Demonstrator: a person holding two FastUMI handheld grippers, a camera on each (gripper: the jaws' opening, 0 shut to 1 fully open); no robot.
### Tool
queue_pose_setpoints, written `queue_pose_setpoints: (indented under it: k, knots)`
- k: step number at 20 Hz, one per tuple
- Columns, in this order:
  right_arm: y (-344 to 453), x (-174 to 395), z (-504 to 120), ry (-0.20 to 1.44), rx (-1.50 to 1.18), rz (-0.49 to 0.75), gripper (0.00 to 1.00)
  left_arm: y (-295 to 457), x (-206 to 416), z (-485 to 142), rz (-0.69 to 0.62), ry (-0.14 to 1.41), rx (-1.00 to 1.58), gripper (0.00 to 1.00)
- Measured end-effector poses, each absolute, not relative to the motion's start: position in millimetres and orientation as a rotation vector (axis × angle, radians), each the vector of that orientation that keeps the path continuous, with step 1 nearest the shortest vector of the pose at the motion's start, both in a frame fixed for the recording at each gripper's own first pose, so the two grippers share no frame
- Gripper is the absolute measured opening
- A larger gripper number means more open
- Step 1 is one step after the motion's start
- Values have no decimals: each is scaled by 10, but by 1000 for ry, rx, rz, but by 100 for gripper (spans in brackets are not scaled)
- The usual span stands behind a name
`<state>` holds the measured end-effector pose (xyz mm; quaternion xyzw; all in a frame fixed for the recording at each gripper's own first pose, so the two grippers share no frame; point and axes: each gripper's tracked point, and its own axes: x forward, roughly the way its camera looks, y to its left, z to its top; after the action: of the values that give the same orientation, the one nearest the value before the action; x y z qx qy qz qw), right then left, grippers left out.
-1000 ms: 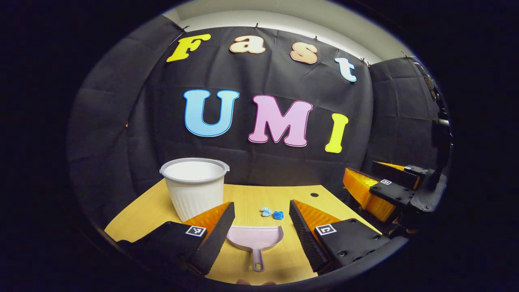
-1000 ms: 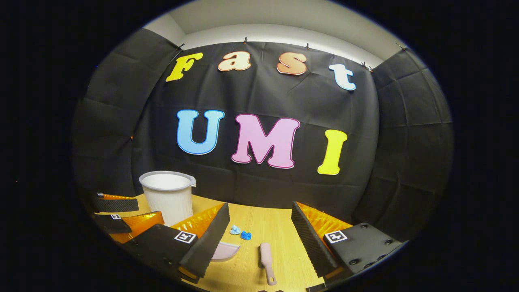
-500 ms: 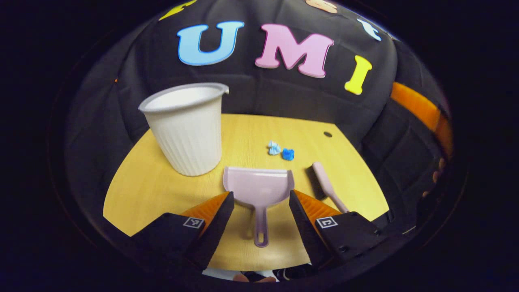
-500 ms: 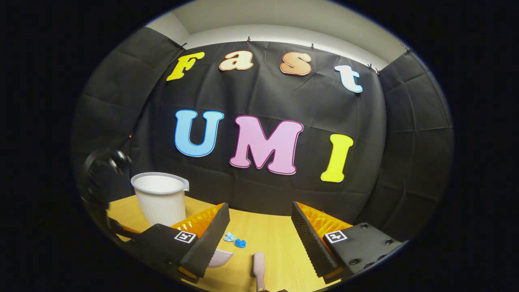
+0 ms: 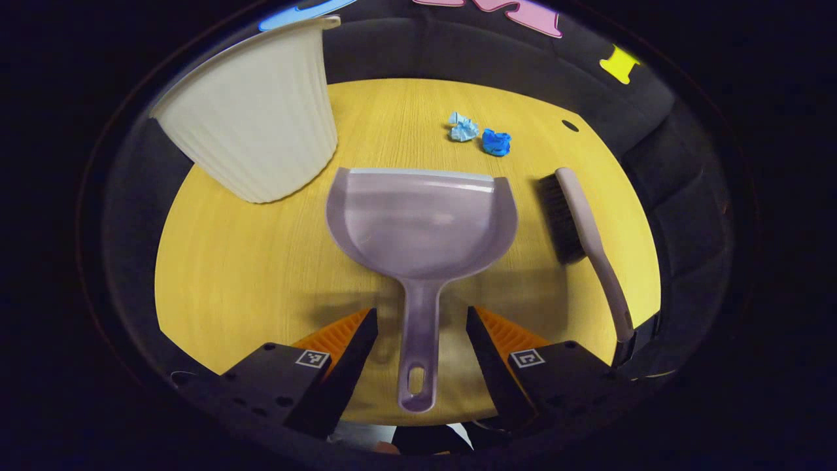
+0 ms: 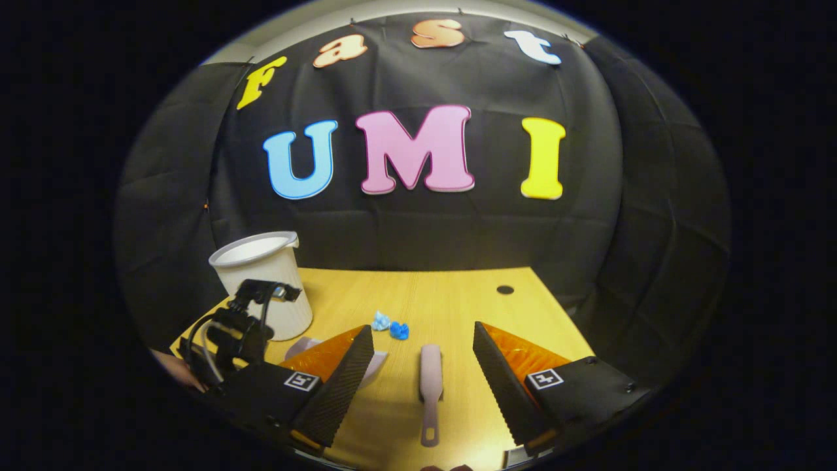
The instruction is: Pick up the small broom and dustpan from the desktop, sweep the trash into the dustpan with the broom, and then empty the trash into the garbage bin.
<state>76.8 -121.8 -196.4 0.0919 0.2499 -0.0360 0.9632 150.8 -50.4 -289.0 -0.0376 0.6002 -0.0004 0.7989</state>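
Now lowered over the dustpan point(image 5: 418, 229), left gripper point(image 5: 418, 324) spread astride its handle at 6 o'clock, right gripper point(image 6: 424, 343) spread above the broom point(image 6: 429, 379), nothing pinched yet.

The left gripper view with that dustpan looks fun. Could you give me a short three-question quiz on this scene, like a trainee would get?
1. True or false: the left tongs are shut on the lilac plastic dustpan.
2. What lies just right of the dustpan? A) white ribbed plastic bin B) lilac-handled small broom C) blue crumpled paper scraps
3. Fill in: the paper scraps lie beyond the dustpan's ____ edge.

Key: 1 false, the open tongs straddle its handle without touching; 2 B; 3 front (open).
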Motion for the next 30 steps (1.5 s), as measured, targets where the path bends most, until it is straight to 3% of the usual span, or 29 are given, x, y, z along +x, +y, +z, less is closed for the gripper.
queue_pose_setpoints:
  k: [7,8,11,13,14,15,16,17,24,30]
  knots:
    - [-1315,752,-2448,684,221,-1,99,-519,1647,-3199,57,1524,-39,81]
    - [-1333,745,-2492,704,221,8,99,-507,1689,-3205,64,1529,-27,69]
    - [-1281,666,-2702,802,249,62,99,-585,1720,-3237,62,1579,-71,65]
    - [-1245,589,-2877,883,269,92,96,-609,1745,-3232,57,1604,-88,52]
    - [-1262,536,-2949,916,274,95,89,-615,1764,-3241,46,1609,-93,50]
    - [-1272,491,-3020,949,290,94,96,-626,1768,-3211,43,1611,-103,46]
    - [-1270,461,-3088,981,307,95,89,-630,1775,-3205,32,1617,-97,32]
    - [-1279,444,-3145,1014,313,88,96,-627,1770,-3222,13,1617,-80,31]
    - [-1211,329,-3479,1209,282,37,98,-598,1748,-3209,-85,1567,-66,30]
    - [-1208,269,-4050,1425,292,-118,98,-571,1734,-3216,-161,1495,-124,30]
